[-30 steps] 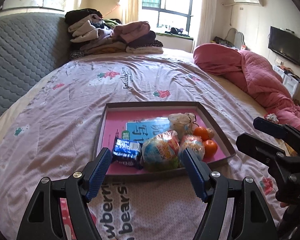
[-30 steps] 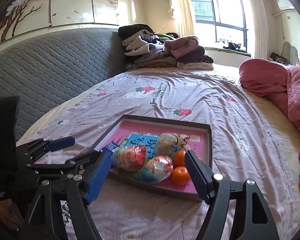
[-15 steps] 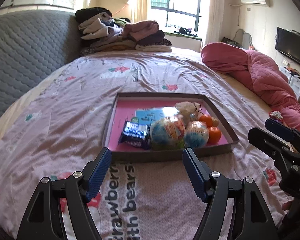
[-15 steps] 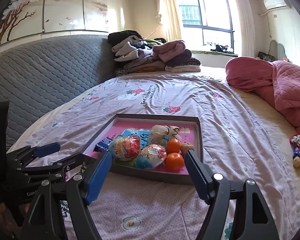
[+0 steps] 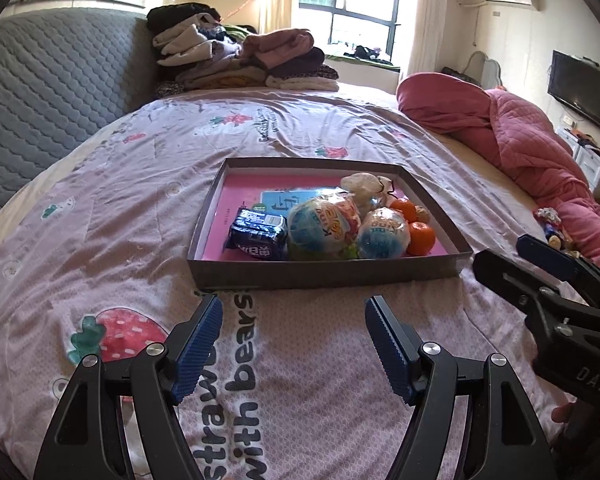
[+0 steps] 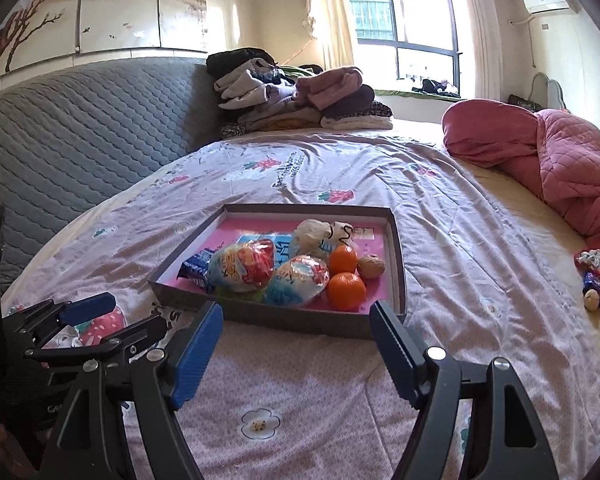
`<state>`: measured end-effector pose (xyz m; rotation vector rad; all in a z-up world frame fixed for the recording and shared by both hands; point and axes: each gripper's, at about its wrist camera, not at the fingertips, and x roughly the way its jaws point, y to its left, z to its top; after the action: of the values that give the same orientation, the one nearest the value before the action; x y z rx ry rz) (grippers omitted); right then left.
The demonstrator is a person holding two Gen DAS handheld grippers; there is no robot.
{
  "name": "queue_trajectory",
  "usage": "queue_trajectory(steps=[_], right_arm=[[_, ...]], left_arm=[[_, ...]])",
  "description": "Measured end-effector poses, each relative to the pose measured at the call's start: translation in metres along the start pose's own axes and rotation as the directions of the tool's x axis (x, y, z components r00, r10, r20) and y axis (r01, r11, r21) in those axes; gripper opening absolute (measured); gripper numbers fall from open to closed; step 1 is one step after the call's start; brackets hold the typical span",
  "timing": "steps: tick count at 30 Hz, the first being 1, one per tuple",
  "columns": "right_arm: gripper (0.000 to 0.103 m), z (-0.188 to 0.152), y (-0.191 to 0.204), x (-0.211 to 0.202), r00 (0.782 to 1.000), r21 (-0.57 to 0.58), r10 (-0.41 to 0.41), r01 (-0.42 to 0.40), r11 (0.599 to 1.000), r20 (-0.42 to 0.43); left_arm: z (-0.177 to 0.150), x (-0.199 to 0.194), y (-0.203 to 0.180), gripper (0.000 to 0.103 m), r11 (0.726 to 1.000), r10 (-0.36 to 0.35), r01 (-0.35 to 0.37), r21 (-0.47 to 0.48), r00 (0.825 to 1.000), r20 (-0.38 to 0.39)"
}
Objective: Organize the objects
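A shallow grey box with a pink floor [image 5: 324,274] [image 6: 396,240] lies on the bed. In it are a blue biscuit packet [image 5: 258,238] [image 6: 194,266], two round snack bags [image 5: 324,228] [image 6: 244,266], two oranges [image 5: 420,238] [image 6: 346,290], a walnut [image 6: 371,266] and a white pouch [image 5: 362,188]. My left gripper [image 5: 294,308] hovers open over the sheet in front of the box, nothing between its blue pads. My right gripper [image 6: 296,314] is open at the box's near wall, also empty. Each gripper shows in the other's view: right [image 5: 548,276], left [image 6: 96,326].
The pink strawberry-print sheet [image 5: 120,208] covers the bed. Folded clothes [image 5: 240,56] are stacked at the far end by a grey padded headboard [image 5: 40,92]. A rolled pink quilt [image 5: 520,140] lies on the right, with a few small wrapped items [image 6: 594,280] beside it.
Both grippers have drawn back and sunk away from the box, which now sits farther off in both views. The jaws stayed wide and empty; the box's contents have not shifted.
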<state>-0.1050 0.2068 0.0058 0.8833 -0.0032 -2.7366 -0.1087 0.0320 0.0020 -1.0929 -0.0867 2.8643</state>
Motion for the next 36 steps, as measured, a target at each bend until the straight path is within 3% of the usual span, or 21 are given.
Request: queue_trajectory(steps=[18,36], right_arm=[[0.075,-0.031,0.001,0.014,0.999,0.029,-0.036,0.037,0.999,-0.017],[0.075,-0.048,-0.008,0.033,0.995,0.049,-0.057,0.061,0.997,-0.079]], left_arm=[[-0.017,0.018,0.008,0.078,0.998,0.006,-0.009,-0.065,0.999,-0.048],[-0.034,0.026,0.010,0.078,0.996,0.074,-0.074,-0.042,0.997,-0.018]])
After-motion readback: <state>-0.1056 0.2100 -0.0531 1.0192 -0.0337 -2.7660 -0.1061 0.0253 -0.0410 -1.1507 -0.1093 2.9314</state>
